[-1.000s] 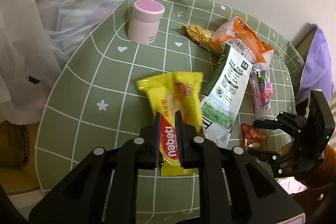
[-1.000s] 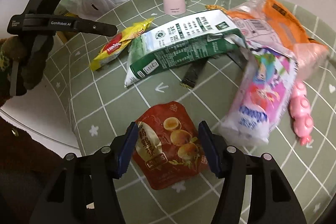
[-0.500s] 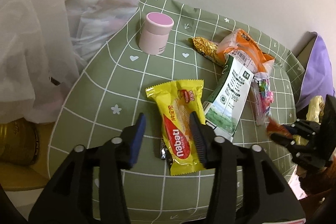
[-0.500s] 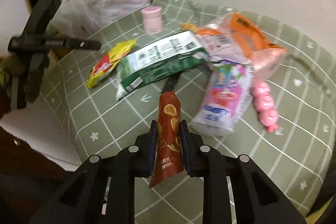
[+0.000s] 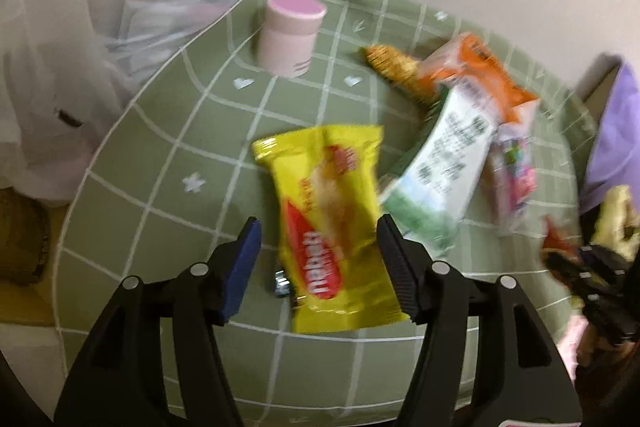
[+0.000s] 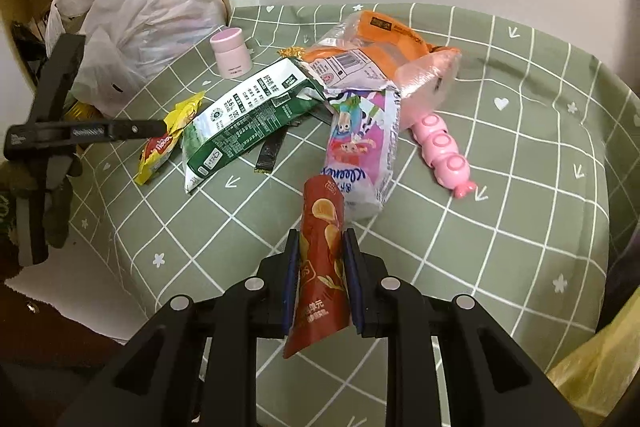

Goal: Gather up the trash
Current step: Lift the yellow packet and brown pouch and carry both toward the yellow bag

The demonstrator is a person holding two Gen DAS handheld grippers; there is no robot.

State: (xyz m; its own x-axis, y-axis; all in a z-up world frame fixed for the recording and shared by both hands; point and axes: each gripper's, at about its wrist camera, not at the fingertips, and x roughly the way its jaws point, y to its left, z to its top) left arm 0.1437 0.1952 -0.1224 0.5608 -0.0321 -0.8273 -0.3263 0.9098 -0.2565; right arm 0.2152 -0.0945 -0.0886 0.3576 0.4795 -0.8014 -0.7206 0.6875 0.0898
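My left gripper (image 5: 318, 251) is open, its fingers on either side of a yellow wafer packet (image 5: 330, 219) that lies on the green checked tablecloth (image 5: 168, 155). My right gripper (image 6: 320, 259) is shut on a red snack packet (image 6: 322, 267) and holds it above the cloth. The left gripper (image 6: 132, 129) shows from the side in the right wrist view, over the yellow packet (image 6: 164, 143). A green and white bag (image 6: 248, 111), an orange bag (image 6: 380, 51) and a pink and white wrapper (image 6: 360, 147) lie heaped in the middle.
A pink jar (image 6: 231, 53) stands at the far edge. A pink toy (image 6: 440, 147) lies to the right of the heap. A white plastic bag (image 6: 136, 15) sits beside the table at the left. A yellow bag (image 6: 600, 359) is at the lower right.
My left gripper has let go of the yellow packet and opened wide. My right gripper closed on the red packet and lifted it off the cloth.
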